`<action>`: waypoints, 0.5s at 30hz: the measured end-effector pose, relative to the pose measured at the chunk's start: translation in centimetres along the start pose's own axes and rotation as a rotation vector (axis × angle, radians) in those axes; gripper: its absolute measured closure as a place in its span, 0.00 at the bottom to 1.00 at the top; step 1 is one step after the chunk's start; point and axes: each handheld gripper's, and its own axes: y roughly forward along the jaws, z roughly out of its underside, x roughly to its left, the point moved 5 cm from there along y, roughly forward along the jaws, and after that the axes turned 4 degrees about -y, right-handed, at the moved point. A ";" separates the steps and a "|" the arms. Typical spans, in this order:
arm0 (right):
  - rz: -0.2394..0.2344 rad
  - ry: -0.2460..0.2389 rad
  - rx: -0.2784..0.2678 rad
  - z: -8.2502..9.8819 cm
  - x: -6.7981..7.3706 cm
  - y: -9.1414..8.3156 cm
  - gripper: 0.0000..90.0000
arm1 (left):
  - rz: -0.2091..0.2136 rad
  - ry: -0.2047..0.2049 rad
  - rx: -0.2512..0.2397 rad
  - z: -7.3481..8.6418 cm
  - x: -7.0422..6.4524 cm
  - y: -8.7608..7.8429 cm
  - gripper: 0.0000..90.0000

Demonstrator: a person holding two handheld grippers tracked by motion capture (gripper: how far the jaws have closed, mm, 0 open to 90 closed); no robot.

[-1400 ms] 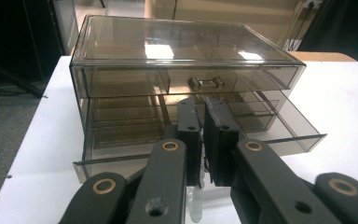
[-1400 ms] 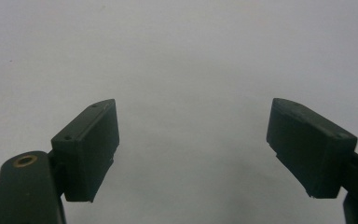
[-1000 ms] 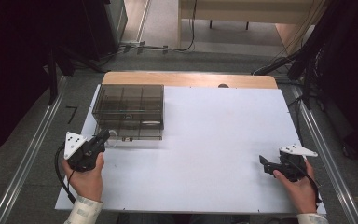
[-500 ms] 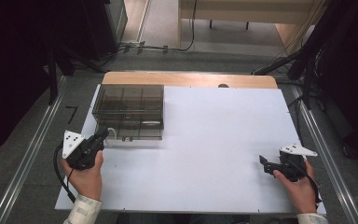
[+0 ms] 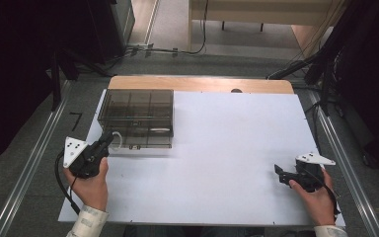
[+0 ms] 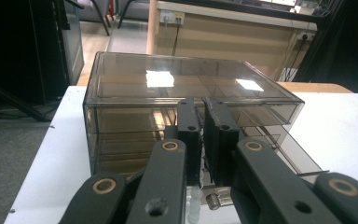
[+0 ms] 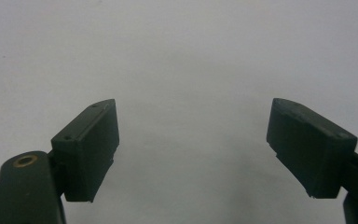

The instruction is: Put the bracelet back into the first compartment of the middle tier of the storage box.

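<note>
Your left tool [image 5: 107,139] sits at the front left corner of the smoky clear drawer box [image 5: 137,117], and its jaws are pressed almost together. In the left gripper view the left tool [image 6: 204,140] points straight at the box [image 6: 186,88], with a small white loop handle [image 5: 116,140] and a metal fitting [image 6: 212,200] just below its tips. Whether the pads actually pinch that handle I cannot tell; the jaws look closed with little or nothing visible between them.

The box stands on the white surface [image 5: 237,148] near its far left corner. One lower drawer [image 6: 292,151] already juts out a little toward you on the right side of that view.

Your right tool [image 5: 282,176] rests low over the surface at the near right, well apart from the box, and the right gripper view shows the right tool [image 7: 191,144] with jaws spread wide and nothing between them.

My reading is that you are at the grasping stage of opening a drawer. Next you likely need a straight pull toward yourself, level with the surface. The box looks light, so it may slide along with the drawer; consider bringing your right tool across to steady its top or far side first.
</note>
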 end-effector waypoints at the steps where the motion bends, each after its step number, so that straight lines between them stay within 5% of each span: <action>1: 0.000 0.000 0.001 0.0 0.0 0.0 0.17 | 0.000 -0.002 -0.001 0.0 0.0 0.0 0.96; 15: 0.002 -0.002 0.004 0.0 0.0 0.1 0.17 | 0.001 -0.013 -0.010 -0.1 0.3 0.7 0.96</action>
